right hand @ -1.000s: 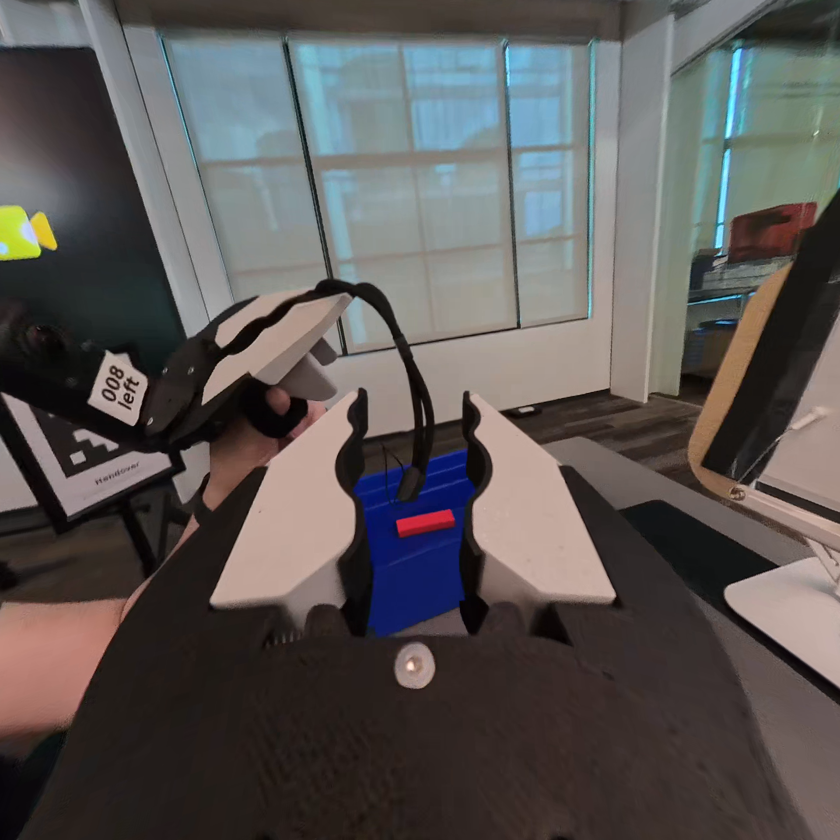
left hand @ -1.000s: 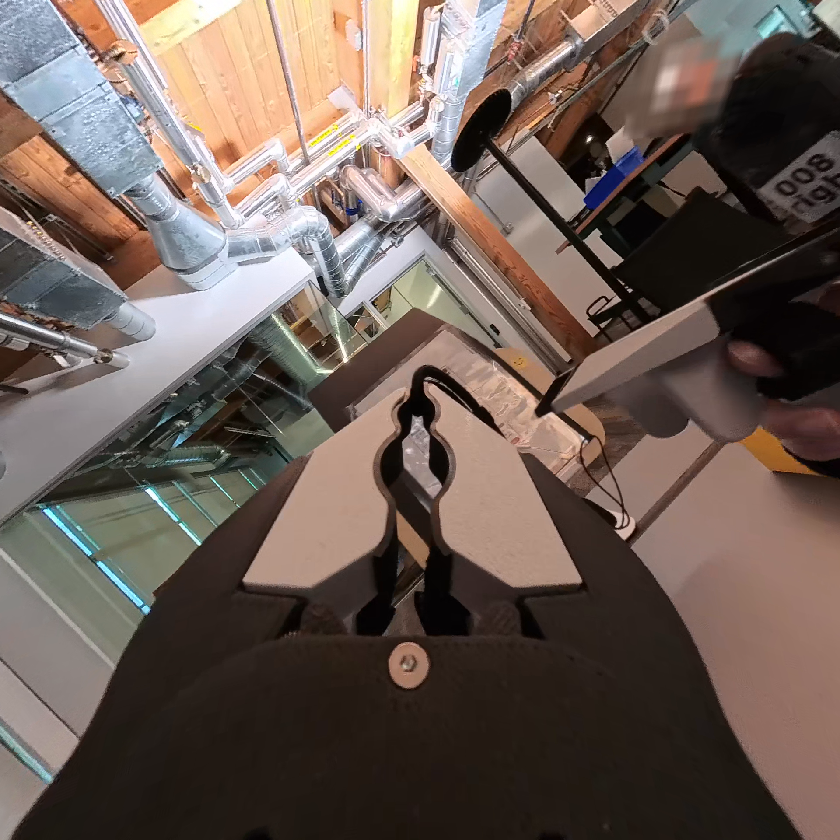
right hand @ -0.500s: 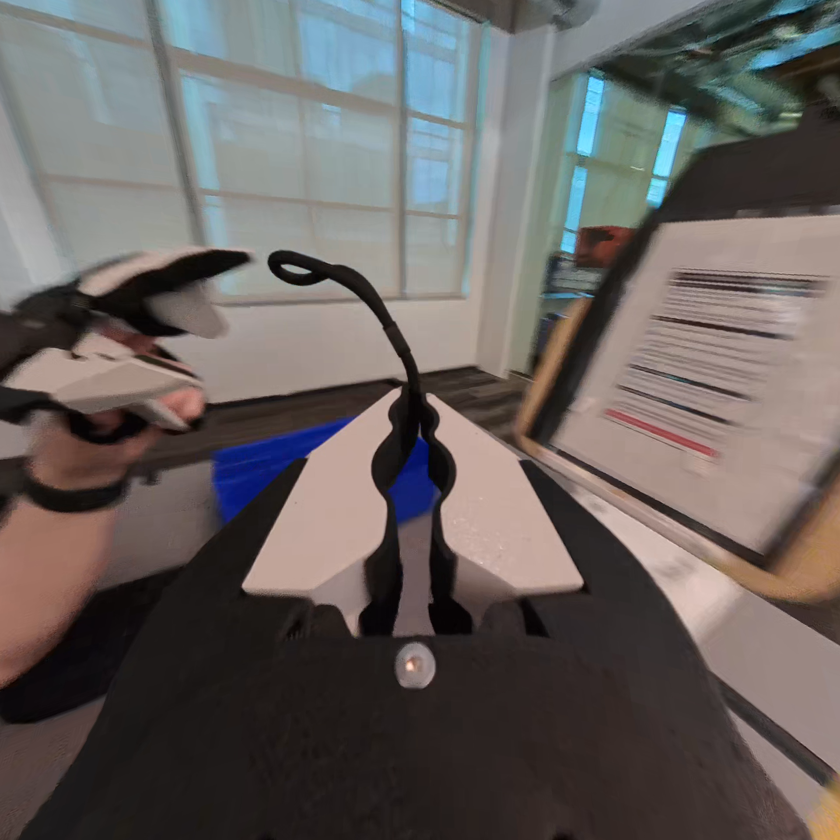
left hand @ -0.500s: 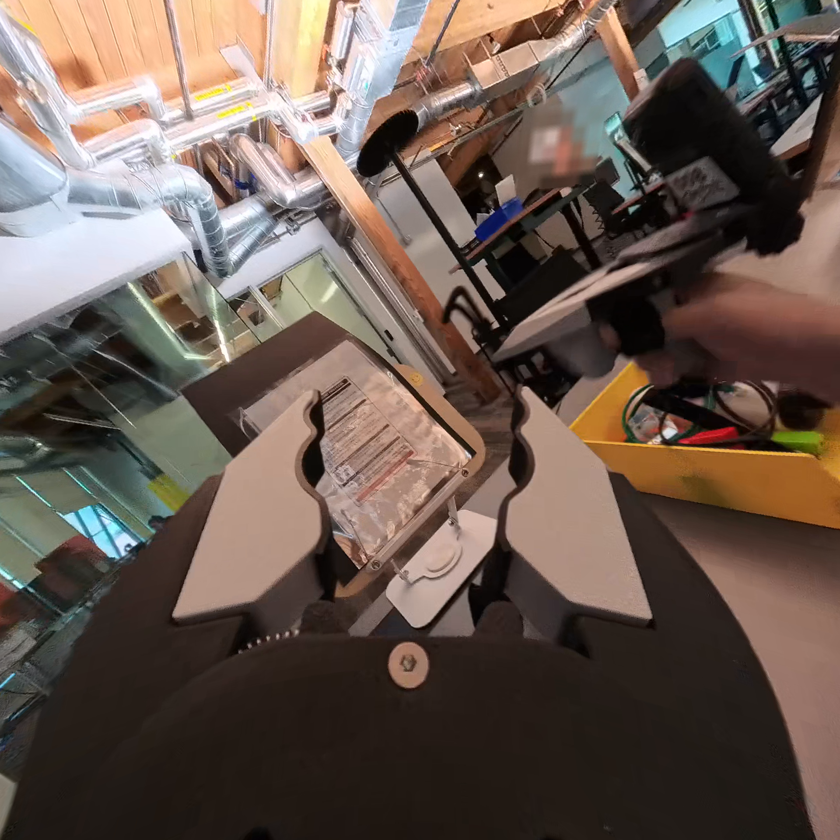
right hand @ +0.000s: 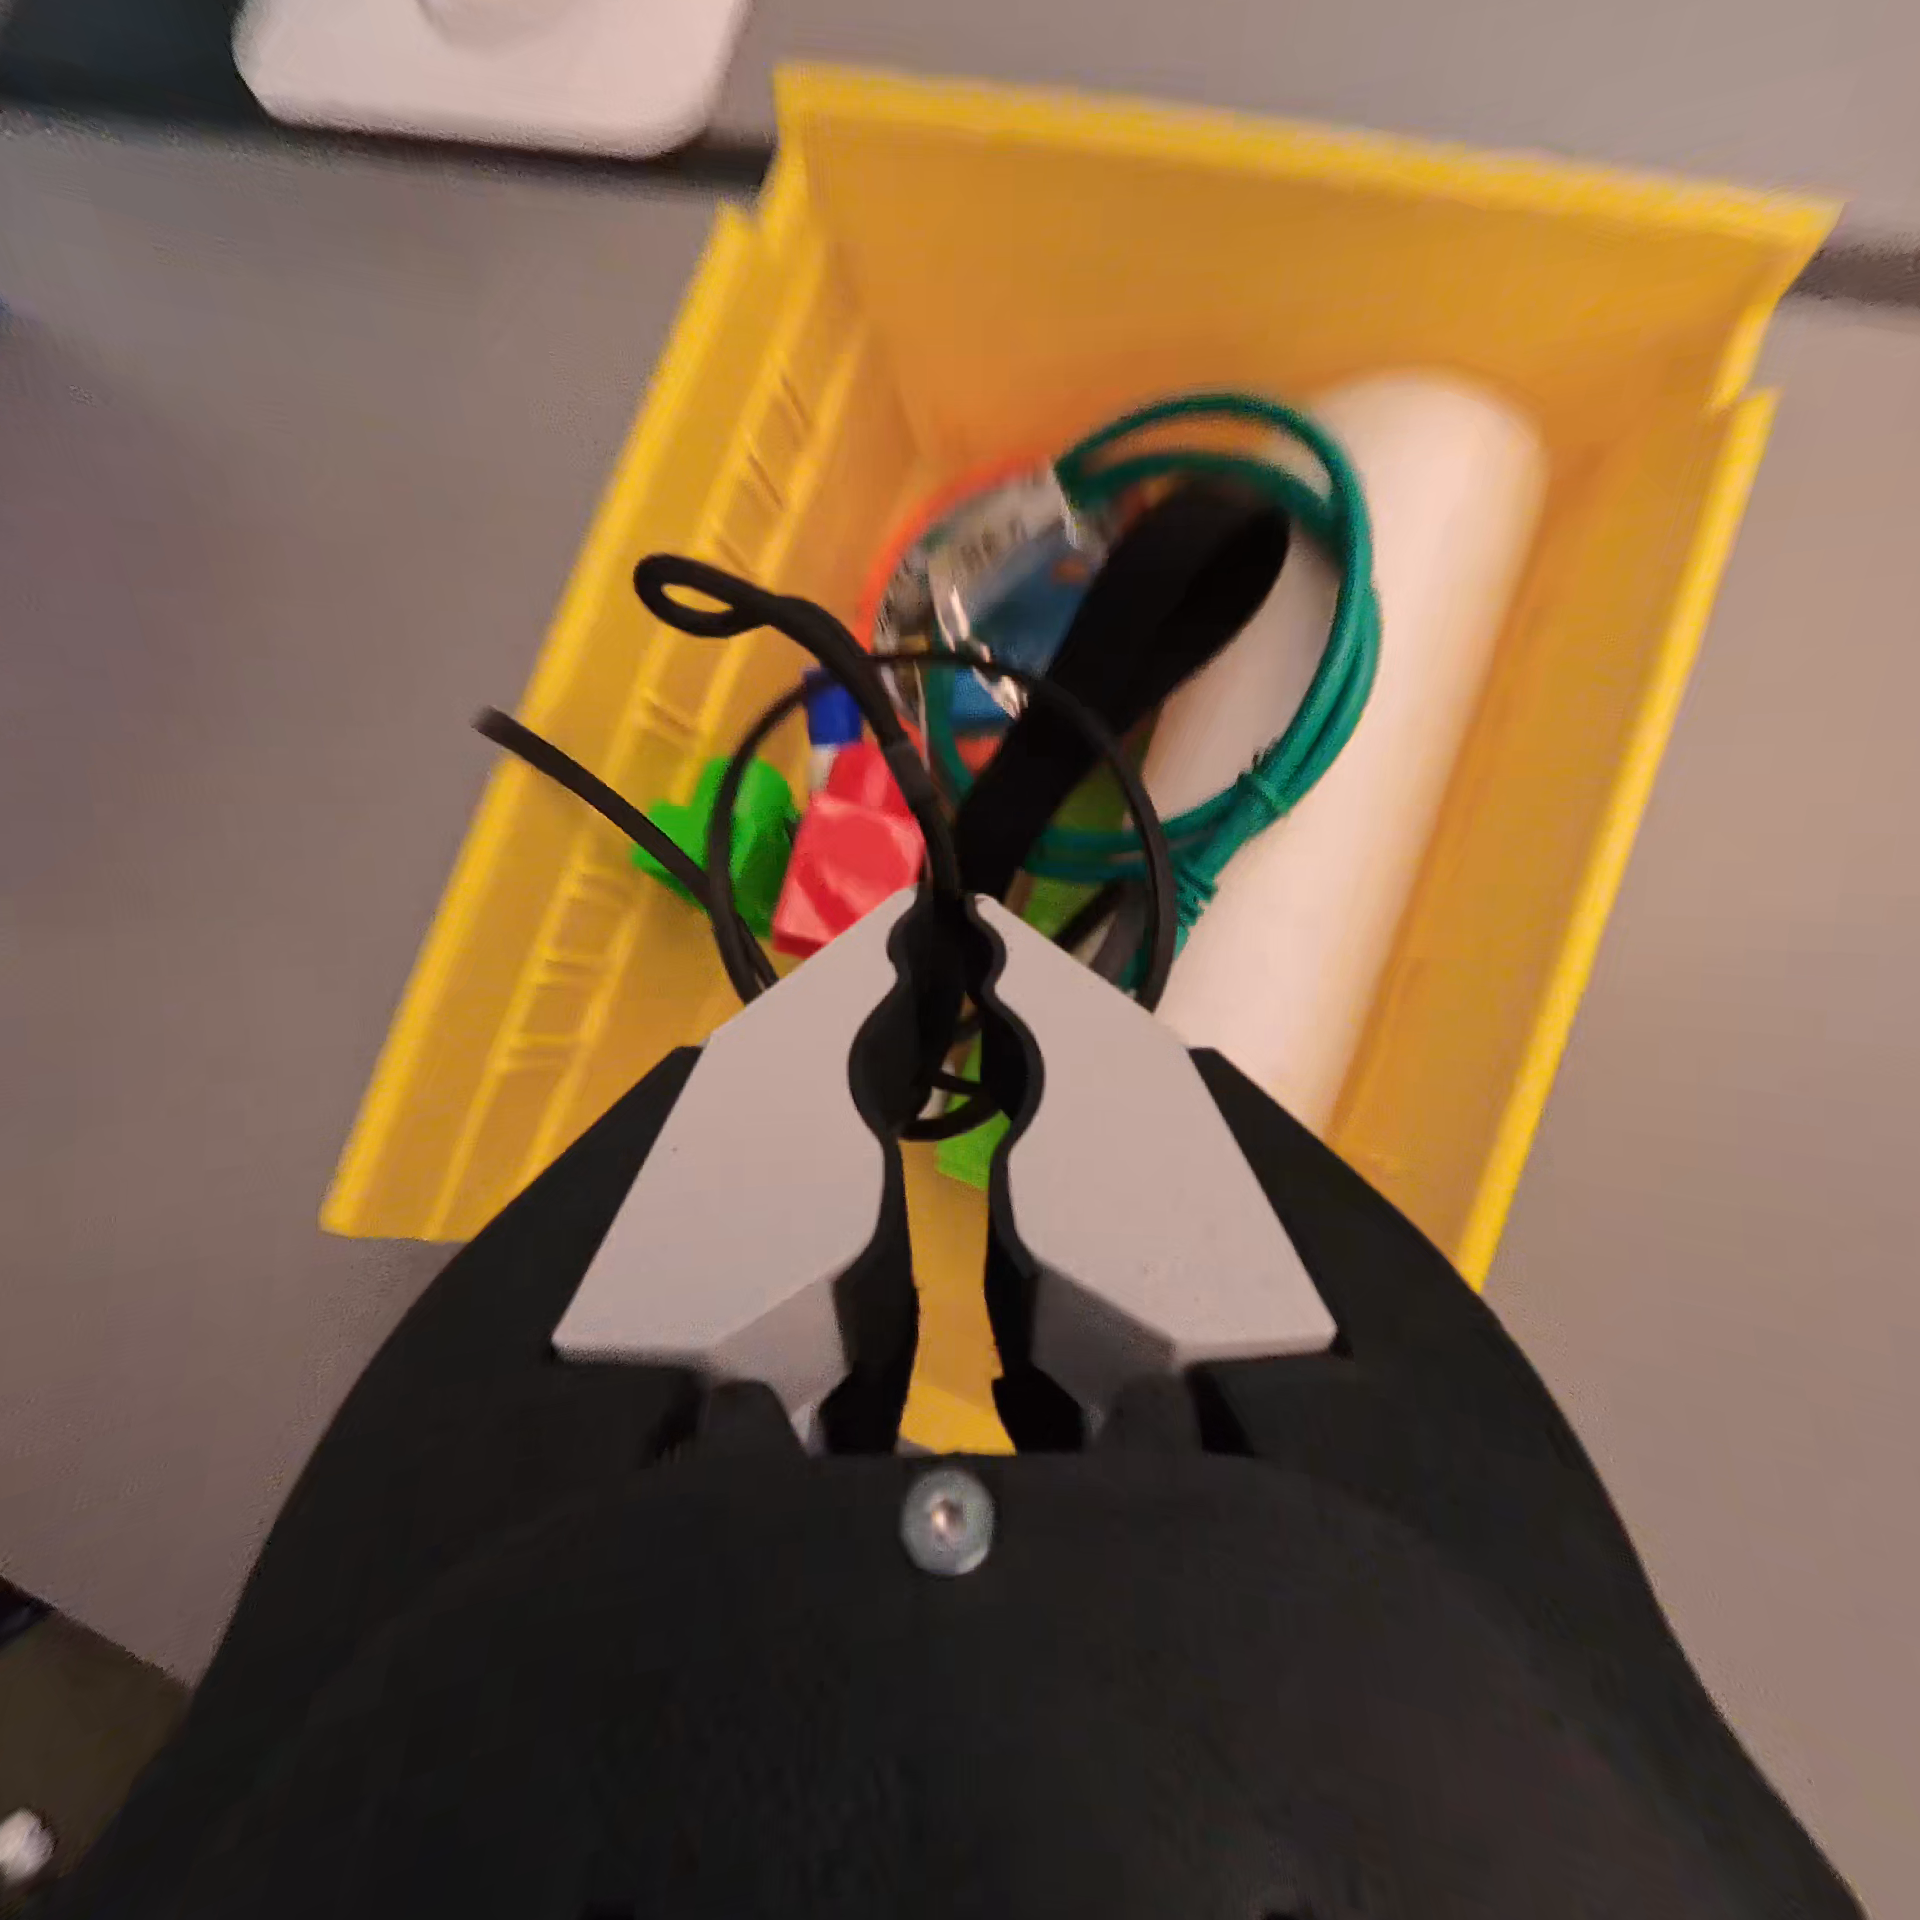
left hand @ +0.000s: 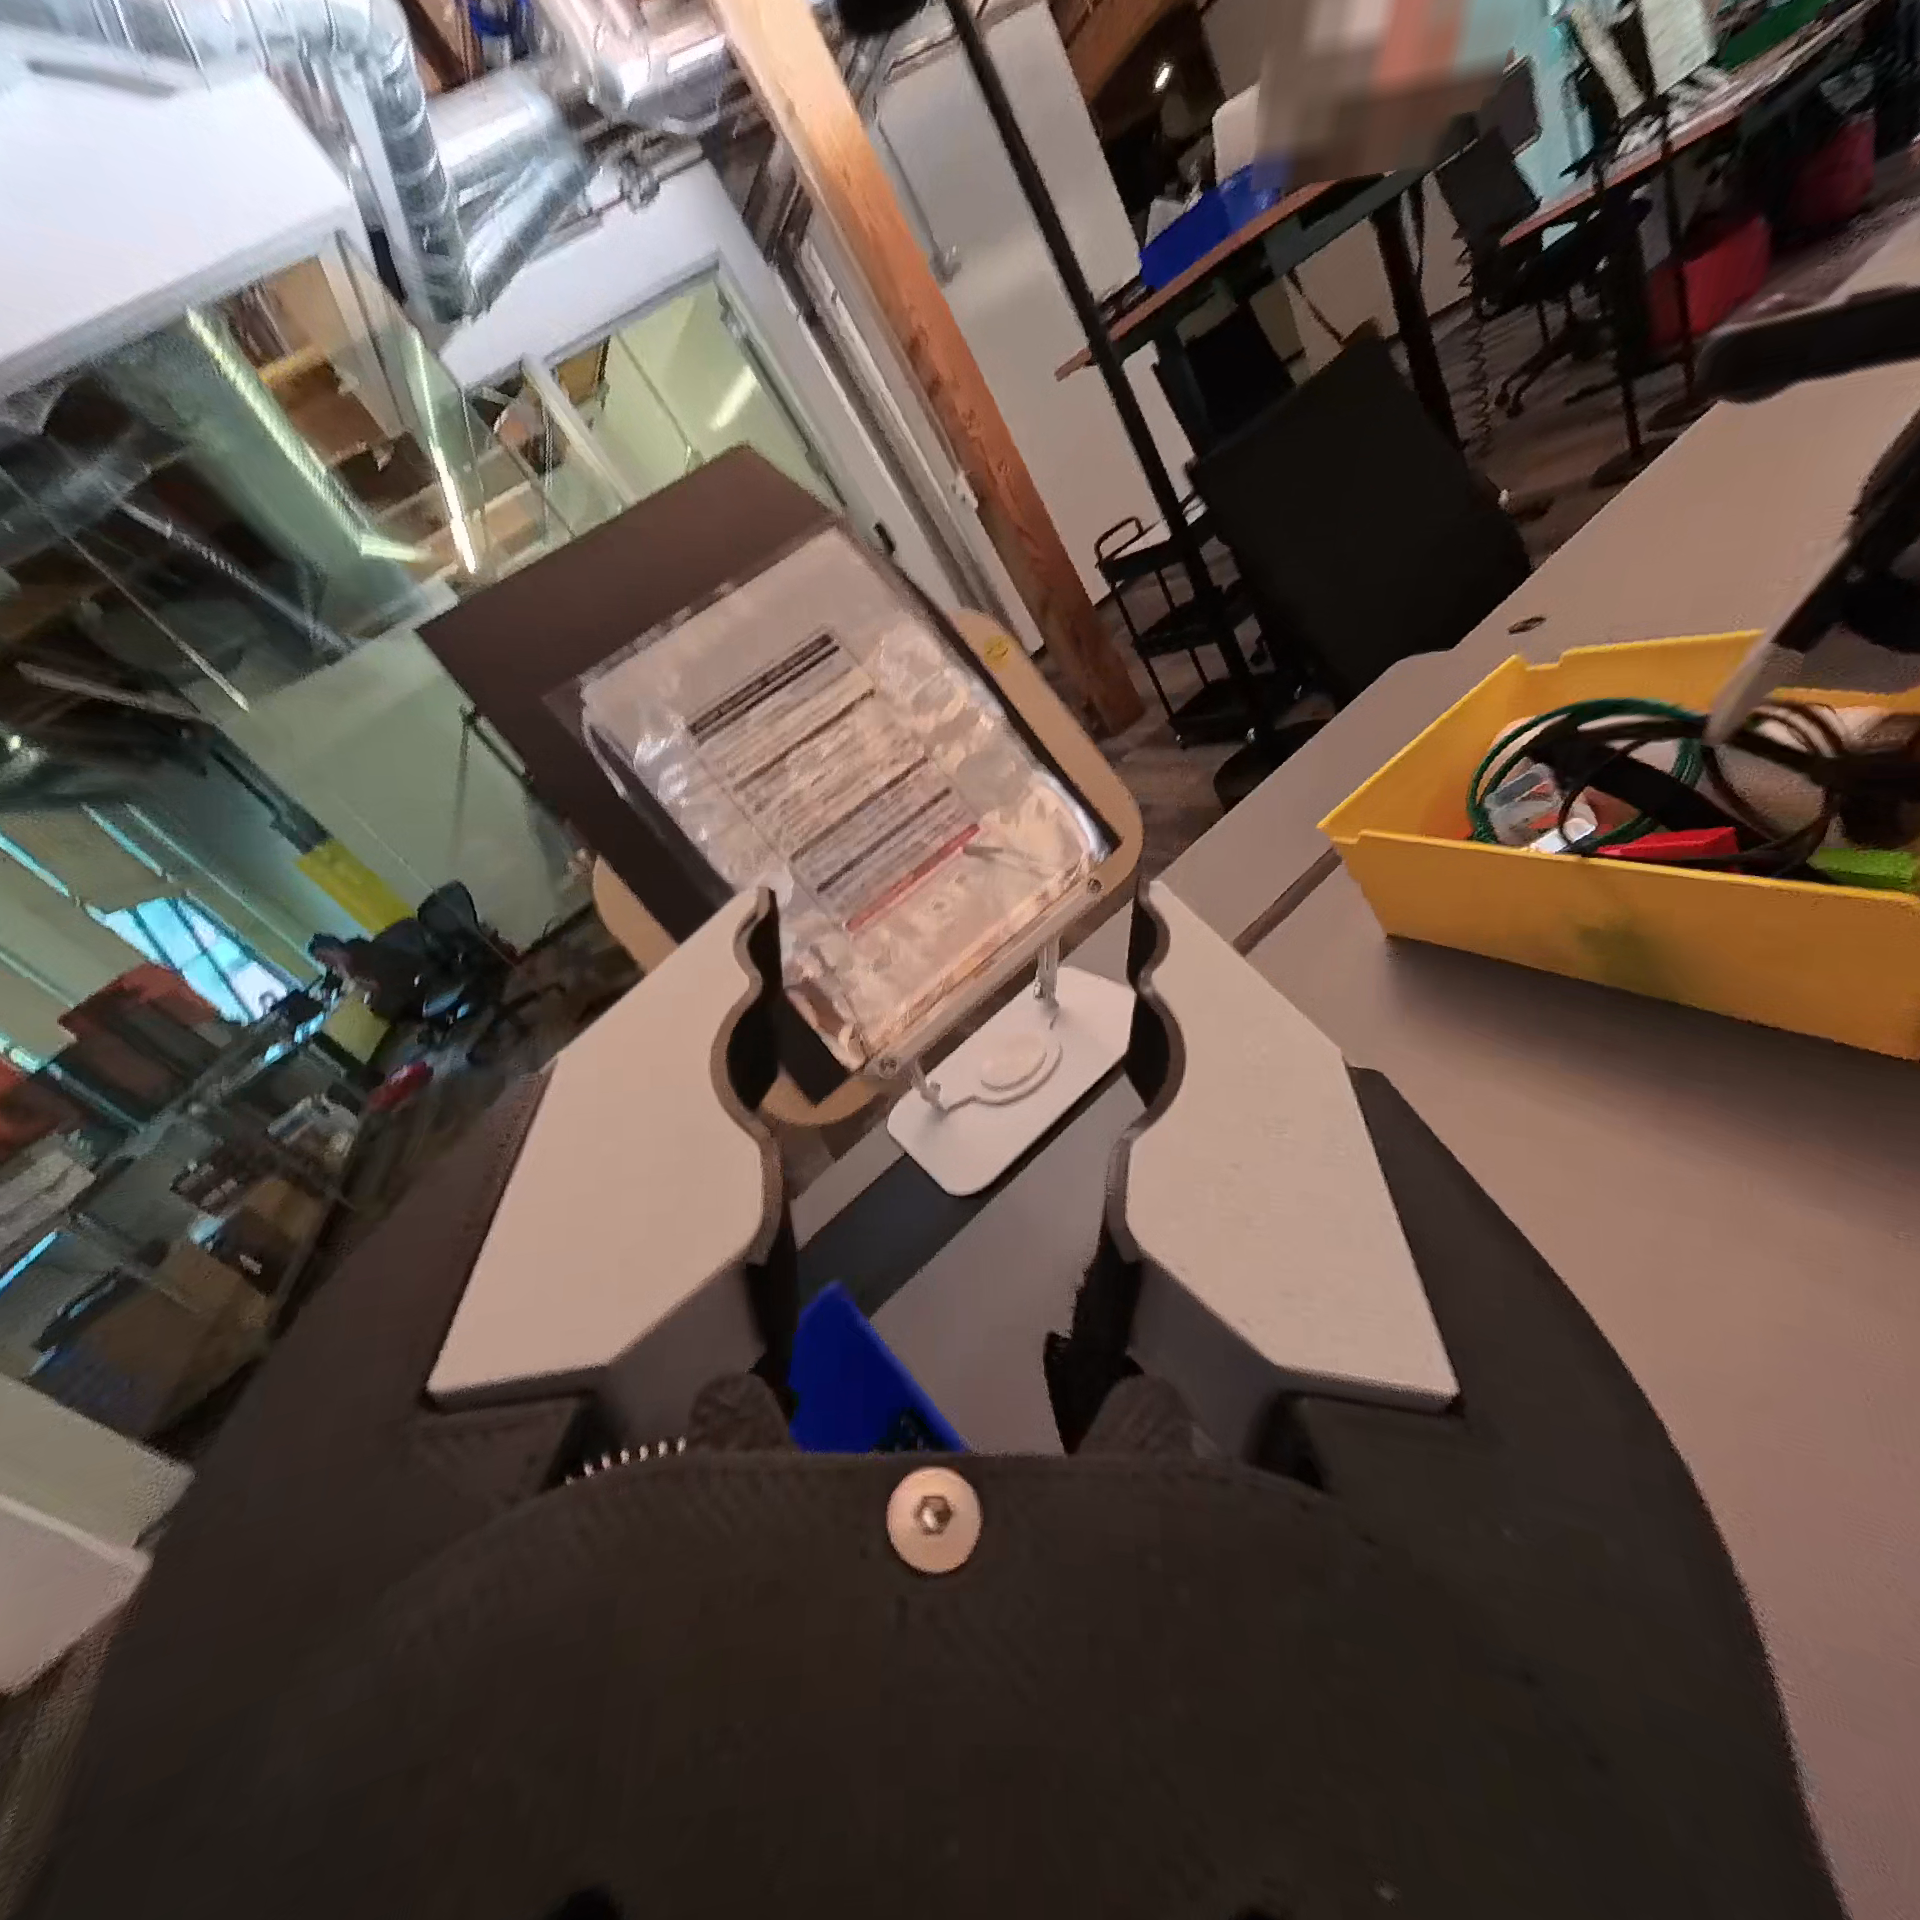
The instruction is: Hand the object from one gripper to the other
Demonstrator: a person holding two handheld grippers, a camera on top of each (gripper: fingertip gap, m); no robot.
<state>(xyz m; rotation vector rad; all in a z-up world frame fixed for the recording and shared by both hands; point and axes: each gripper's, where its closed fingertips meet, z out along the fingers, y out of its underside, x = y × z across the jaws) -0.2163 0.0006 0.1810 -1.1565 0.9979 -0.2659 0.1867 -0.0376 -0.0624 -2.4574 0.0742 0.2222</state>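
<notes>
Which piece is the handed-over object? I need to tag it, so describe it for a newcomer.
Find the yellow bin on the grey table. Above its contents, the right gripper pinches a thin black cord. Unlike the coiled green cable, it ends in a small loop.

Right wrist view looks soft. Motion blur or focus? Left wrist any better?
Right wrist view: motion blur, I'd judge; the yellow plastic bin and coiled green cable smear, while the right gripper, shut on the thin black cord, stays sharper. Left wrist view: milder; background streaks at upper left, wide-angle bending at the edges, glare on the clear plastic-covered sheet; open left gripper crisp.
</notes>
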